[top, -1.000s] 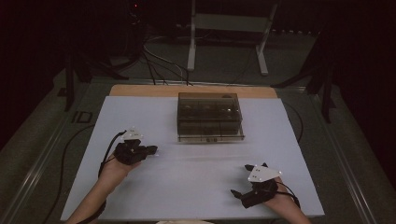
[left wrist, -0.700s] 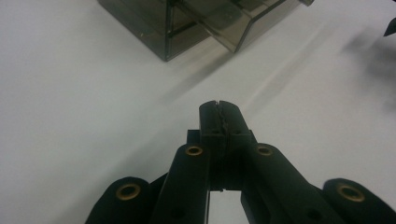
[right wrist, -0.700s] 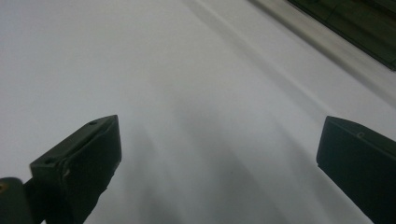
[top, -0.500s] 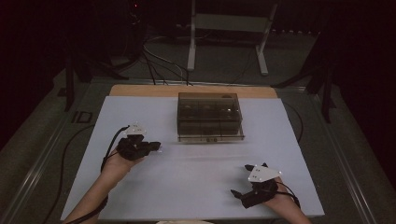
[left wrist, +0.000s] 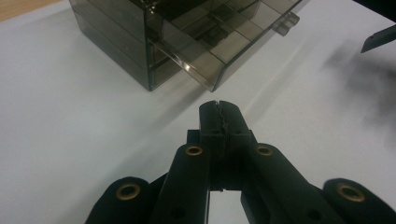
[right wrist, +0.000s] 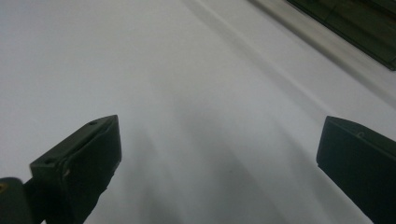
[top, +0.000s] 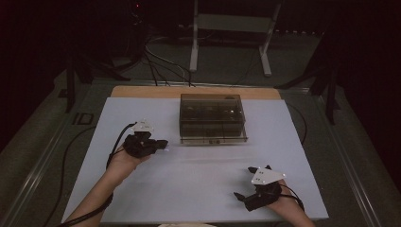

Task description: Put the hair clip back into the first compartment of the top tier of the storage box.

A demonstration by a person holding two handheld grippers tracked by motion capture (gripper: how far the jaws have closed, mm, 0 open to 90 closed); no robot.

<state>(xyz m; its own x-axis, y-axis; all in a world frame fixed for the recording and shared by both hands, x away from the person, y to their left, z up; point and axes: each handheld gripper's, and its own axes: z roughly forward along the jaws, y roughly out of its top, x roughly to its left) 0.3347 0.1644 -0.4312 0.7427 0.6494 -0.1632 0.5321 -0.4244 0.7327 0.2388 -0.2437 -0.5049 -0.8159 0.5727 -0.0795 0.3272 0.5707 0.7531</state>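
A smoky see-through drawer box stands at the back middle of the white mat. In the left gripper view the box is close ahead, and one of its drawers juts out a little. My left gripper is left of the box and points at it. Its jaws are shut with nothing between them. My right gripper rests low near the mat's front right edge. It stands wide open over bare mat, and its fingers hold nothing.
A wooden table strip shows behind the mat. Cables and a white-legged stand lie on the dark floor beyond. A black cable trails from the left gripper. The box's edge shows at the top right of the right gripper view.
The left hand has lifted slightly and moved forward and right, toward the box. The right hand has stayed put.
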